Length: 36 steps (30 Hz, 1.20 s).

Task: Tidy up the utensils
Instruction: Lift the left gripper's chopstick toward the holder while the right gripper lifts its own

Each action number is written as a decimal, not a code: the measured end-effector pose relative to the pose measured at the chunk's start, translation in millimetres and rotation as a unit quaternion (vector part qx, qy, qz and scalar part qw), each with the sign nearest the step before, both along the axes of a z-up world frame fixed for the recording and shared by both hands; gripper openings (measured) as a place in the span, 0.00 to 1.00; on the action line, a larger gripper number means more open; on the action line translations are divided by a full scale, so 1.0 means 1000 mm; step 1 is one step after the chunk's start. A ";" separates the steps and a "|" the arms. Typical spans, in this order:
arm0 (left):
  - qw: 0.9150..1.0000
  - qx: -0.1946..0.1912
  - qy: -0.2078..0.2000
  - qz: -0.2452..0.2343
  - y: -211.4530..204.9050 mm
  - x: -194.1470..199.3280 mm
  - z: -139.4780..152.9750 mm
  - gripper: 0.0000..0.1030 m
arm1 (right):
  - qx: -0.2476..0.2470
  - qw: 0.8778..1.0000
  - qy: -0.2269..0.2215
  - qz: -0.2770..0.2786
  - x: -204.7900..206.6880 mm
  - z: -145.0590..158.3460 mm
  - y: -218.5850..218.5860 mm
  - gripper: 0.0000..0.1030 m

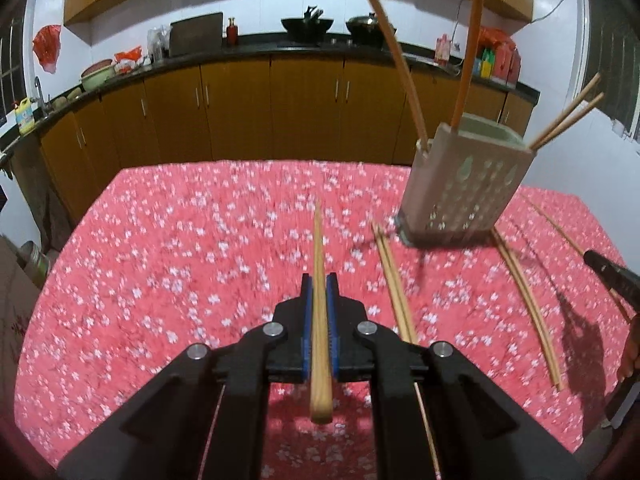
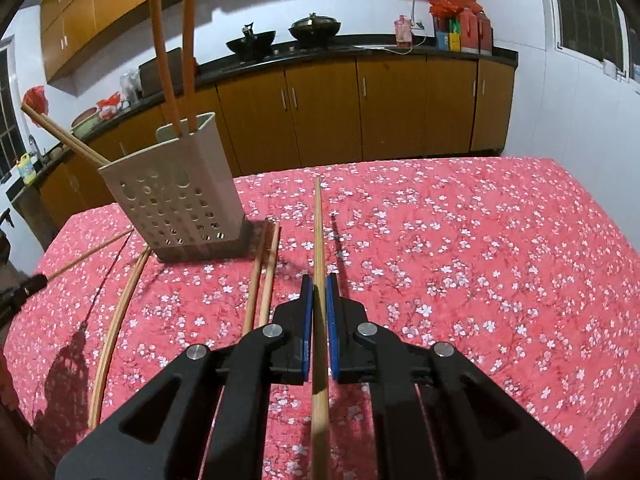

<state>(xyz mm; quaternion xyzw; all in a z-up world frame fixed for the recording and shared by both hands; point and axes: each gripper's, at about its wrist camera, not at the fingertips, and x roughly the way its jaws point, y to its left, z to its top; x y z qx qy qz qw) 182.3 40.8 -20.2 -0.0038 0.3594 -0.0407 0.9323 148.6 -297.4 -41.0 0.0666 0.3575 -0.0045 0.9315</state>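
Each claw is clenched on one chopstick: the left claw (image 1: 319, 284) on a chopstick (image 1: 319, 264), the right claw (image 2: 319, 284) on another (image 2: 318, 240), above the floral surface (image 2: 460, 248) near the holder (image 2: 180, 208).

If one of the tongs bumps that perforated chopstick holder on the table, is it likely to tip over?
Possibly. The chopstick holder is tall on a smallish base, and the long chopsticks standing in it rise well above its rim, some leaning outward, which probably raises its balance point. It looks like thin perforated plastic, so likely light. The soft tablecloth may grip the base, favouring tipping over sliding.
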 end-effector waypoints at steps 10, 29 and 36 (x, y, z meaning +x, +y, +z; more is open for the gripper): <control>0.999 -0.003 0.032 0.004 -0.005 0.003 -0.027 0.08 | -0.007 0.998 0.069 0.006 0.032 -0.058 0.007 0.07; 0.997 -0.010 0.074 0.007 -0.008 0.007 -0.064 0.08 | -0.029 0.996 0.084 0.023 -0.001 -0.060 0.007 0.07; 0.999 -0.015 0.031 0.010 0.000 -0.001 -0.029 0.08 | -0.020 0.999 0.030 0.015 -0.010 -0.021 -0.001 0.07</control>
